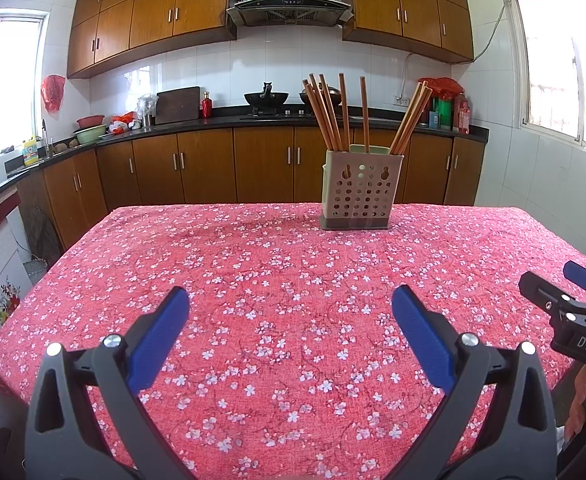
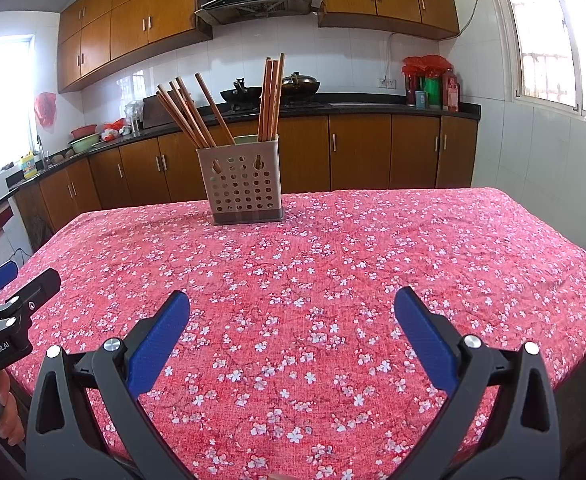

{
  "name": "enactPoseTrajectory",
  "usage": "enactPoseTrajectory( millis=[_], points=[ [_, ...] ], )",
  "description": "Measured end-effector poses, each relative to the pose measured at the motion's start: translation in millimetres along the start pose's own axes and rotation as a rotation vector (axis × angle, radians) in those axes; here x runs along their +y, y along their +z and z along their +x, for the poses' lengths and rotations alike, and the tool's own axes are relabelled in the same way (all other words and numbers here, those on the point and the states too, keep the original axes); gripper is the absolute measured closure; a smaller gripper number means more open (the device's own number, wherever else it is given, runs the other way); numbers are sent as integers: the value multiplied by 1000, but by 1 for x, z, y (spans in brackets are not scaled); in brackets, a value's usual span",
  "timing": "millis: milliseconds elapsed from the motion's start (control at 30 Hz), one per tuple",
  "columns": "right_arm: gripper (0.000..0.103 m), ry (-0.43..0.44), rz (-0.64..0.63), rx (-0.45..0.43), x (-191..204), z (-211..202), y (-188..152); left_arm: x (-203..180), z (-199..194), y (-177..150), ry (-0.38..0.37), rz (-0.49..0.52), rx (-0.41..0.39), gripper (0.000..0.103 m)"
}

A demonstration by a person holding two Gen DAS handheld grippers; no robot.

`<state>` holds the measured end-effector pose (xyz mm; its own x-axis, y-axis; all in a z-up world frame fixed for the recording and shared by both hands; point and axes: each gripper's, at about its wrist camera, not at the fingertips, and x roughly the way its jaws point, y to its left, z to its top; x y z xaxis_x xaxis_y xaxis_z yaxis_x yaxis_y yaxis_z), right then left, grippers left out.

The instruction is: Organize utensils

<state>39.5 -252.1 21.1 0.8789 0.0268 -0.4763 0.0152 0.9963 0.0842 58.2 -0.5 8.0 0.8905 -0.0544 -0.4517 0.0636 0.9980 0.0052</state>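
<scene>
A beige perforated utensil holder [image 1: 360, 190] [image 2: 242, 186] stands upright near the far edge of the table. Several brown wooden chopsticks [image 1: 327, 114] [image 2: 191, 114] lean out of it in two bunches. My left gripper [image 1: 291, 300] hovers open above the near part of the table, with nothing between its blue pads [image 1: 159, 340]. My right gripper [image 2: 293, 304] is open and holds nothing too, well short of the holder. Each gripper shows at the edge of the other's view: the right gripper [image 1: 565, 280] and the left gripper [image 2: 21, 276].
A red floral tablecloth [image 1: 277, 280] [image 2: 373, 260] covers the table. Behind it run a black kitchen counter [image 1: 197, 122] with a wok [image 1: 267, 98], bottles and bowls, and brown cabinets. A person's hand [image 2: 7, 420] holds the left gripper's handle.
</scene>
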Motion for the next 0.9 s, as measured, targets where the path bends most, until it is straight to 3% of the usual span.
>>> enactPoseTrajectory(
  millis=[900],
  points=[
    [2, 1, 11, 7, -1, 2, -3, 1, 5, -4, 1, 1, 14, 4]
  ],
)
